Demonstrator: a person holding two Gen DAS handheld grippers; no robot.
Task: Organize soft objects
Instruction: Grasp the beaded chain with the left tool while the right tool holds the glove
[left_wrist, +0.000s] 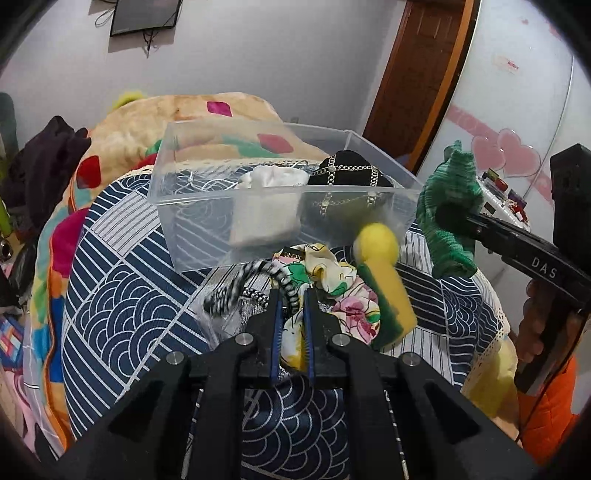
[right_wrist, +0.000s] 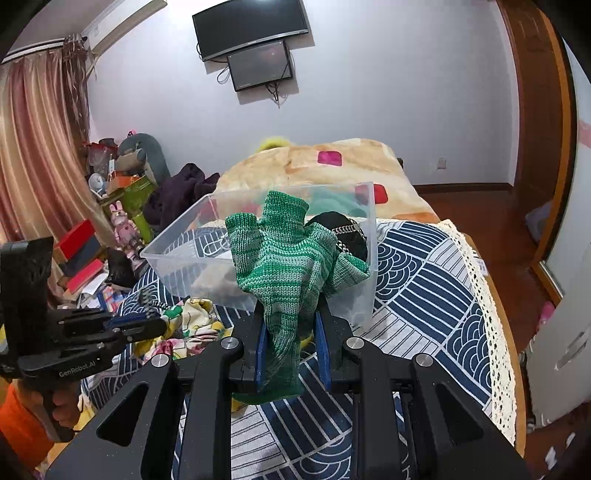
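My left gripper (left_wrist: 291, 295) is shut on a floral cloth (left_wrist: 347, 295) that lies bunched on the bed just in front of a clear plastic box (left_wrist: 192, 221). A black-and-white striped band (left_wrist: 229, 291) lies across the cloth at the fingertips. A yellow and green sponge (left_wrist: 388, 288), blurred, is just right of it. The box holds a white cloth (left_wrist: 273, 177) and a black chain-patterned item (left_wrist: 347, 170). My right gripper (right_wrist: 291, 325) is shut on a green knitted glove (right_wrist: 288, 258), held in the air near the box's (right_wrist: 177, 247) front wall. The left gripper (right_wrist: 155, 325) shows at the left.
The box stands on a navy and white patterned bedcover (left_wrist: 122, 295) with a lace edge (right_wrist: 480, 280). A colourful blanket (left_wrist: 207, 110) is heaped behind the box. Dark clothes (left_wrist: 48, 155) lie at the left. A wardrobe with pink hearts (left_wrist: 517, 155) stands at the right.
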